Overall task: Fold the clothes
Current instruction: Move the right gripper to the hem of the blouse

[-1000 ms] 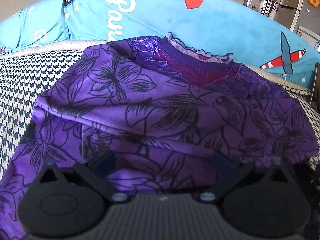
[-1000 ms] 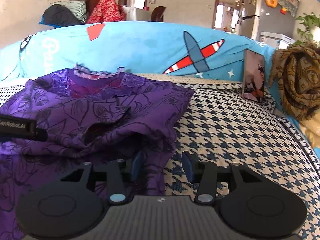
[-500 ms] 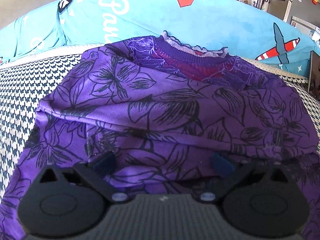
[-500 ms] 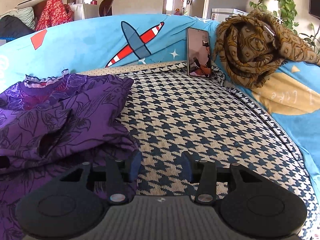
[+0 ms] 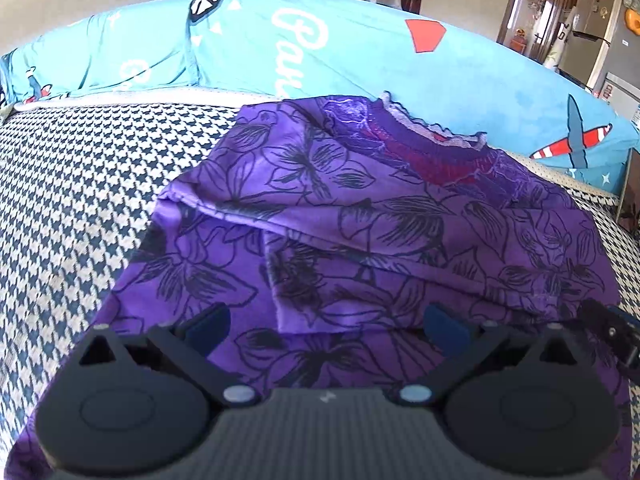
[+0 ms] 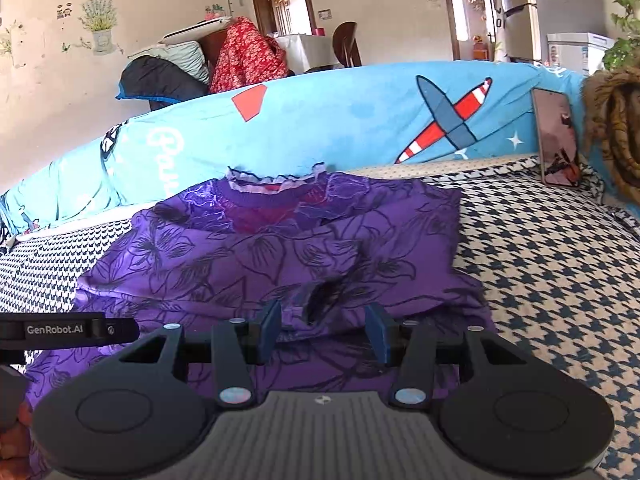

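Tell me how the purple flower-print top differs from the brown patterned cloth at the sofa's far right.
The purple flower-print top lies spread and partly folded on the checked seat cover; the brown patterned cloth sits bunched in a heap against the blue backrest. The top shows a frilled neckline; the brown cloth shows no clear shape. The top lies right before both grippers; the brown cloth lies off to the side. Both are soft fabric.

Purple top on houndstooth sofa
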